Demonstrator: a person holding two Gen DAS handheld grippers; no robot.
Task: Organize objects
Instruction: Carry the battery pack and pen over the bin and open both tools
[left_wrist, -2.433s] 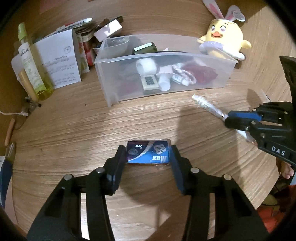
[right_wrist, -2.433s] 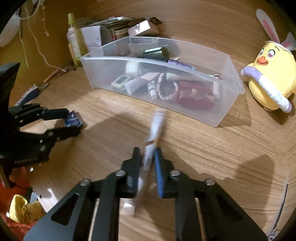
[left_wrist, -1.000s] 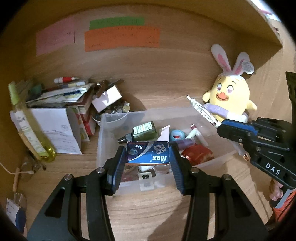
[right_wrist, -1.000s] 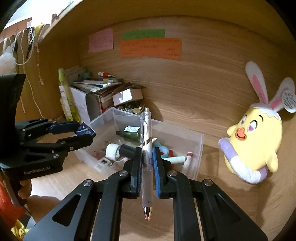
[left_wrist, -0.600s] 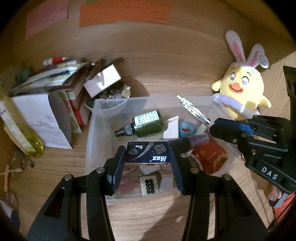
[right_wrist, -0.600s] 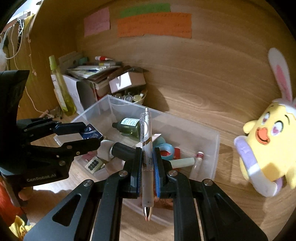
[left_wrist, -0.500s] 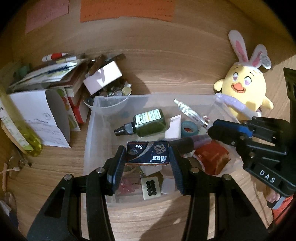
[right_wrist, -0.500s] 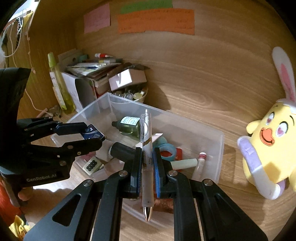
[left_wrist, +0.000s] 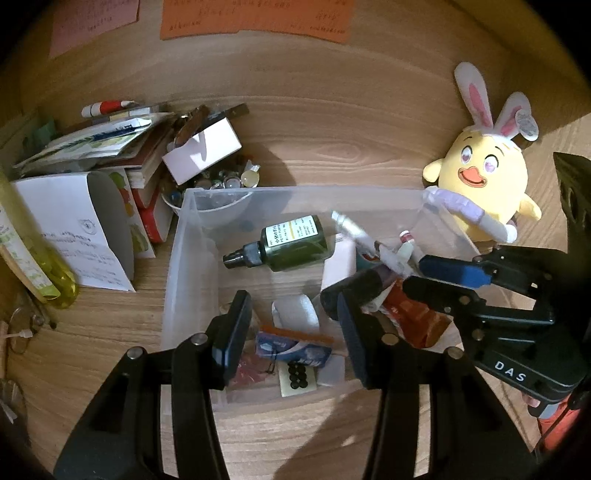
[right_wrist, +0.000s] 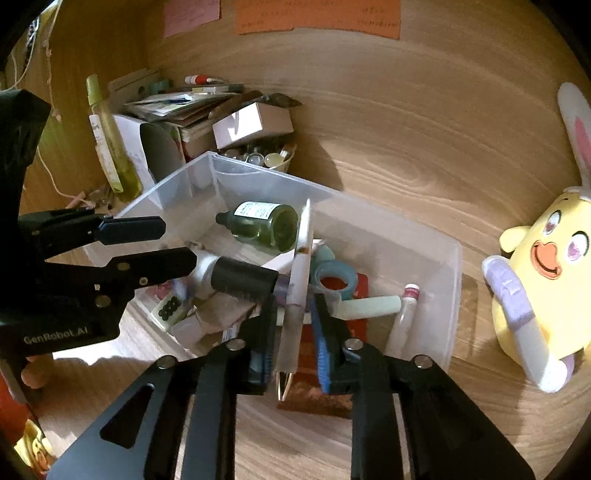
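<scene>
A clear plastic bin (left_wrist: 295, 190) (right_wrist: 369, 212) holds several small items. My left gripper (left_wrist: 293, 317) (right_wrist: 177, 243) hangs over the bin's near end, open. The blue "Max" box (left_wrist: 295, 349) lies loose among the items below its fingers. My right gripper (right_wrist: 294, 306) (left_wrist: 415, 275) is over the bin's right half and its jaws are opening. The white pen (right_wrist: 297, 273) (left_wrist: 369, 245) stands blurred and tilted between them, with a gap to each pad.
In the bin lie a green bottle (left_wrist: 291, 243), a dark-capped tube (right_wrist: 243, 278), a tape roll (right_wrist: 334, 277) and a red pouch (left_wrist: 413, 317). A yellow plush chick (left_wrist: 484, 184) sits to the right. Papers, books and a white carton (left_wrist: 203, 147) crowd the left.
Both grippers sank over the bin. The blue box left the left gripper's jaws and dropped into the bin. The right jaws parted from the pen, which now tilts.
</scene>
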